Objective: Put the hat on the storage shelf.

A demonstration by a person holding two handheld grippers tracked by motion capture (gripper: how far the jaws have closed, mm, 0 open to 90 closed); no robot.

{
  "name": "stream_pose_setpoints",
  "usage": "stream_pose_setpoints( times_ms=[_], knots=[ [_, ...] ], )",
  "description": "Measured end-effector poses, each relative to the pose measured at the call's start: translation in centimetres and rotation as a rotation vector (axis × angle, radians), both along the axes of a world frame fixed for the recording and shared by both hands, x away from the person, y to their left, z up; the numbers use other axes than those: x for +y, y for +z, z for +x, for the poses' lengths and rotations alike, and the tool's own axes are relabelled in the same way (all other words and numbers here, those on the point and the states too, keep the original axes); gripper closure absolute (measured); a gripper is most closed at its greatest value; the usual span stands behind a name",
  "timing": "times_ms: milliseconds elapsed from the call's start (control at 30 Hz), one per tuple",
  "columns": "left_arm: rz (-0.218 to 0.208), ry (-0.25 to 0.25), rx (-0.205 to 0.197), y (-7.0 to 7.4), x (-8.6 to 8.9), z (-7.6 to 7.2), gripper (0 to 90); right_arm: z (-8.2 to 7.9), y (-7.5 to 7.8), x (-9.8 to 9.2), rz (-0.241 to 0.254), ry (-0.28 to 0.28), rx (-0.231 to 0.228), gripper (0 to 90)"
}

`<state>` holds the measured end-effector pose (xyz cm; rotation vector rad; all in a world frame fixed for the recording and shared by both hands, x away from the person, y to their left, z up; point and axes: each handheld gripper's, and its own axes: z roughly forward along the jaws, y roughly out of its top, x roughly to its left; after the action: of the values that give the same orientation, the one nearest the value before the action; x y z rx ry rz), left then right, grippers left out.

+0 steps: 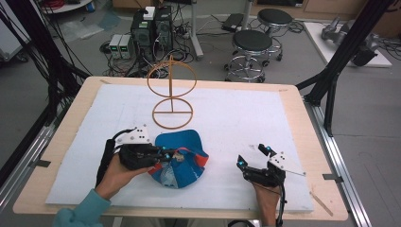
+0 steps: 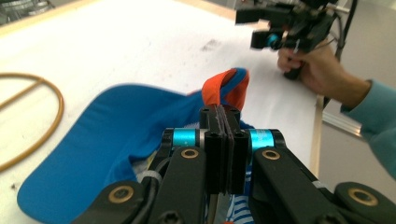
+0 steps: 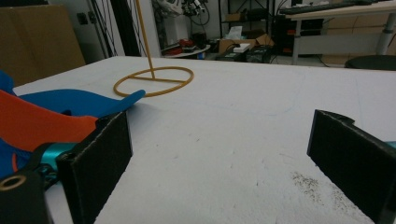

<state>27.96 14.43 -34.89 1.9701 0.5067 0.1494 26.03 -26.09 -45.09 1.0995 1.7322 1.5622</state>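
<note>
Cap (image 1: 182, 158), near the wooden stand (image 1: 171, 90), pinched at its orange strap by my left gripper (image 2: 225, 122); hanging remains; right gripper (image 1: 255, 160) gapes empty.

Blue cap (image 1: 182, 158): cloth, matt, soft folds; orange lining strip (image 2: 219, 91) w/ slight sheen. Landmark for the rest.
Table cover (image 1: 236, 118) under cap: white, matt, foam-like, fine-grained, scuffed w/ dark specks.
Table edge (image 1: 80, 101) around cover: pale wood, smooth, satin.
Ring stand (image 1: 172, 92) behind cap: thin wood or bamboo hoops and rod, tan, smooth.
Left gripper (image 2: 224, 116) at cap: black matt plastic links, brass-look bushings, glossy teal metal sleeves, rough dark pads.
Right gripper (image 1: 255, 165) right of cap: same black plastic; pads (image 3: 100, 158) coarse, foam-textured.
</note>
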Motion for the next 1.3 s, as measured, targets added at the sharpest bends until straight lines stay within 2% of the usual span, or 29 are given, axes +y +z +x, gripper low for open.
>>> stream_pose_setpoints(
  times_ms=[267,367,433,600,833,867,1033,1300],
  knots=[
    [-0.057,-0.014,-0.069,3.5,-0.8,-1.2,88.4,0.0,0.0,0.1,0.002,-0.002,0.0,5.6],
    [-0.093,-0.013,-0.082,4.9,-1.2,-1.5,88.4,0.0,0.0,0.0,0.001,-0.002,0.0,5.6],
    [-0.087,-0.016,-0.106,5.6,-1.3,-1.7,88.4,0.0,0.0,0.0,0.001,-0.001,0.0,5.6],
    [-0.103,-0.025,-0.126,7.0,-1.7,-2.2,88.4,0.0,0.0,0.0,0.005,-0.003,0.005,5.6],
    [-0.112,-0.025,-0.15,8.2,-2.1,-2.6,88.4,0.0,0.0,0.0,0.005,-0.004,0.006,5.6],
    [-0.125,-0.022,-0.149,8.3,-2.2,-2.7,88.4,0.0,0.0,0.0,0.005,-0.004,0.005,5.6],
    [-0.14,-0.02,-0.155,8.6,-2.0,-3.0,88.4,0.0,0.0,0.0,0.005,-0.003,0.004,5.6],
    [-0.137,-0.013,-0.159,8.7,-1.8,-3.1,88.4,0.0,0.0,0.1,0.006,-0.002,0.008,5.6]
  ],
)
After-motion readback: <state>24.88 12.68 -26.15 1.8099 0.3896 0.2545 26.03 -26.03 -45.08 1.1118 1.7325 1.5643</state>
